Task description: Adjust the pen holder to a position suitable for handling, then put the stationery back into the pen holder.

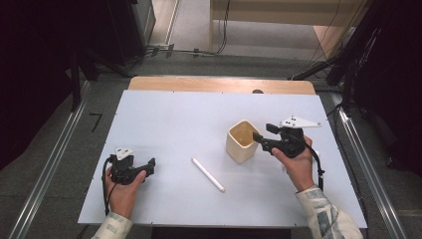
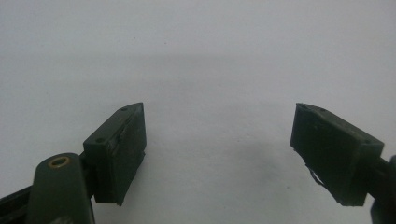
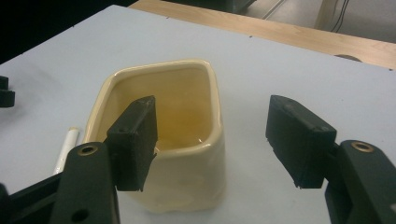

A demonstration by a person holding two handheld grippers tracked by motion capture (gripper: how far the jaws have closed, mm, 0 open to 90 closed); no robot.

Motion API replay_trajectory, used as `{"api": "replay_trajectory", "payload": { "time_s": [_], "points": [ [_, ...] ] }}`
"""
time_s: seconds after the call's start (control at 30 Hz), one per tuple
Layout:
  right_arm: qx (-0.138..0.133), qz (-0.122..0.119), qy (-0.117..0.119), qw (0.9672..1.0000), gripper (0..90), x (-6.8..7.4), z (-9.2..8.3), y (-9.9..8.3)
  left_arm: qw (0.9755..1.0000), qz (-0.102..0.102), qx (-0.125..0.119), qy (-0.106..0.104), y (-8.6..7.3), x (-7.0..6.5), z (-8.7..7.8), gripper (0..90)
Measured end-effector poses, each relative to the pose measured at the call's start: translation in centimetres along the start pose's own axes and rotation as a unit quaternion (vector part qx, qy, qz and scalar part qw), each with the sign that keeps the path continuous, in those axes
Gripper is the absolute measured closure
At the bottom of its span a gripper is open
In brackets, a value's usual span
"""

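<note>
Nearest us, along the counter's (image 1: pixel 164 114) front edge, the left gripper (image 1: pixel 149 167) rests toward the left corner, its fingers (image 2: pixel 122 154) spread wide over bare matte white in its own view; the high view adds a slim white stick (image 1: pixel 208 175) lying slantwise mid-counter. Farther back, toward the right edge, the right gripper (image 1: pixel 259 140) sits at the cream cup (image 1: pixel 242 141), fingers (image 3: pixel 135 140) apart, pressing on nothing; its own view shows what the high one cannot: a glossy, rounded-square ceramic wall, amber-tinted inside, one finger over the near rim.
</note>
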State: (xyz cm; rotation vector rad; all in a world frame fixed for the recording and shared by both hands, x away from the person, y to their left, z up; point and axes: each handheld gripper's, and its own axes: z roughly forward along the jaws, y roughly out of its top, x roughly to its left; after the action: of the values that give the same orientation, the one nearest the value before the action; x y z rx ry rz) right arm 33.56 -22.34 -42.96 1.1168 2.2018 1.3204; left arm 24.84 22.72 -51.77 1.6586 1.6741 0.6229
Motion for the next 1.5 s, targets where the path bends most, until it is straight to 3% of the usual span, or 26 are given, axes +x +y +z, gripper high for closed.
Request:
{"api": "replay_trajectory", "payload": {
  "time_s": [0.3,0.7,1.1,1.5],
  "points": [
    [-0.008,0.0,-0.001,1.0,31.4,0.3,-1.9,-0.7,1.0,0.001,0.0,0.001,0.0,0.0,-0.1,19.2],
    [0.0,-0.003,0.001,1.0,31.1,1.4,-3.4,-2.9,1.0,0.002,0.0,0.001,0.0,0.0,-0.1,19.2],
    [0.014,-0.022,0.012,0.9996,31.2,3.7,-3.2,-4.5,1.0,0.001,-0.001,-0.001,0.1,0.0,-0.1,19.2],
    [0.038,-0.036,0.022,0.9984,30.7,4.7,-2.1,-5.3,1.0,-0.001,-0.003,0.001,0.0,0.1,-0.3,19.2]
  ]
}}
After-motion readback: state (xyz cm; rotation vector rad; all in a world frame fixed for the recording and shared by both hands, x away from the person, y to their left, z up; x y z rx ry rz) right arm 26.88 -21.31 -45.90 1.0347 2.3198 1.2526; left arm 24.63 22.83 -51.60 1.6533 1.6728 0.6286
